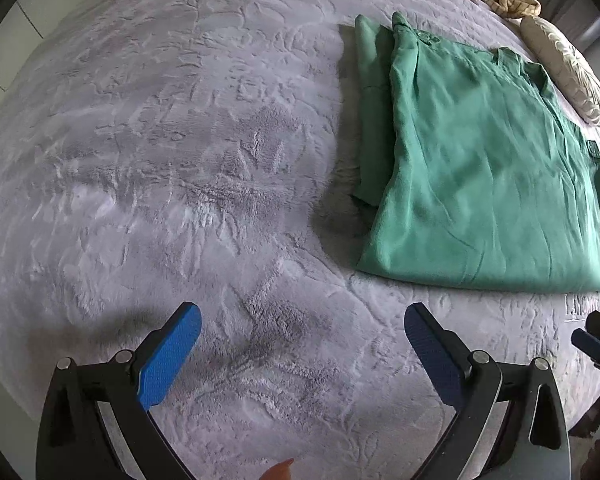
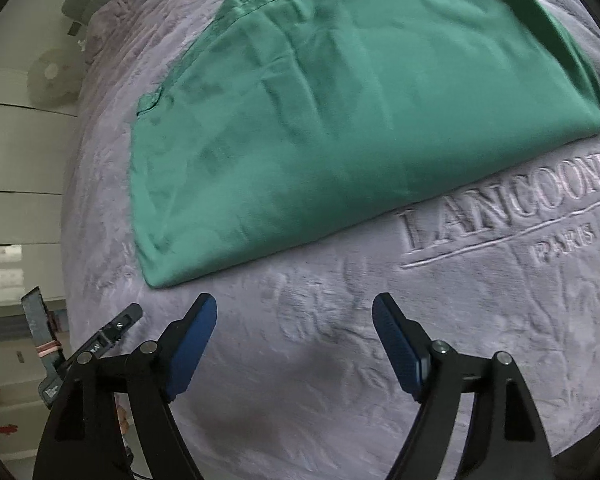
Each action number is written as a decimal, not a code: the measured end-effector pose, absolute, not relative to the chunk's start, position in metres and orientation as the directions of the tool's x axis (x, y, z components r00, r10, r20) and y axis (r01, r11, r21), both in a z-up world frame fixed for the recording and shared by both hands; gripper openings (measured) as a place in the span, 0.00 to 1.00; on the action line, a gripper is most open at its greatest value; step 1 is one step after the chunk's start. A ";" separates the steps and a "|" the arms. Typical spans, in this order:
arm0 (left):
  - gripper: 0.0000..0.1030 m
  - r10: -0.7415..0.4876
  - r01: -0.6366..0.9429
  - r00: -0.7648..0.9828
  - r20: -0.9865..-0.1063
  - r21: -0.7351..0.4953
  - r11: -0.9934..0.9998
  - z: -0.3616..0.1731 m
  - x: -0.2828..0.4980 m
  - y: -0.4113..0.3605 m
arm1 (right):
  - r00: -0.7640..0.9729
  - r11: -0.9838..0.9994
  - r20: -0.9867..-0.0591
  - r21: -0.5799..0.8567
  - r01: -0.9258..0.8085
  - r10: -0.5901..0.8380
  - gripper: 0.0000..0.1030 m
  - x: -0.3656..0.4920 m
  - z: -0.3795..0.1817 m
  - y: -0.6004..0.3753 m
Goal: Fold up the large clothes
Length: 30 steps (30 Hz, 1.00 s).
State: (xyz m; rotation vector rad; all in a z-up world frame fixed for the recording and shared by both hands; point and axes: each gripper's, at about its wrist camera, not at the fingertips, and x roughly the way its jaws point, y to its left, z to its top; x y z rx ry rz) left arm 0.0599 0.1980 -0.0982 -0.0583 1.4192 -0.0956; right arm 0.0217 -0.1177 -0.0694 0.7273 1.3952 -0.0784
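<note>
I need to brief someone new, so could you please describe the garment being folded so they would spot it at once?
Start from the bed's plush grey embossed blanket, which fills both views. On it lies the folded green garment, a flat rectangle with a narrower layer showing along one side. It is the only green thing; the nearby pillow is cream.

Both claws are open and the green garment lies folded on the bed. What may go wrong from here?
1. The folded green garment has a layer sticking out along one side; a further fold may come out uneven.
2. The plush grey blanket is soft, so an open claw reaching for the hem may pinch blanket pile too.
3. The garment lies near the pillow; moving it may bump that.
</note>
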 end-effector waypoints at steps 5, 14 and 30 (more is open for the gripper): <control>0.99 -0.083 0.030 0.147 -0.986 -0.080 0.996 -0.104 0.070 0.199 | 0.200 0.773 -0.888 0.459 0.438 0.414 1.00 0.027 -0.079 -0.101; 0.99 -0.114 0.070 0.134 -0.984 -0.106 0.992 -0.122 0.082 0.194 | 0.189 0.700 -0.843 0.526 0.482 0.503 1.00 0.025 -0.105 -0.084; 0.99 -0.264 0.102 0.204 -0.943 -0.248 0.963 -0.121 0.138 0.176 | 0.387 0.419 -0.624 0.762 0.494 0.679 1.00 0.048 -0.134 -0.082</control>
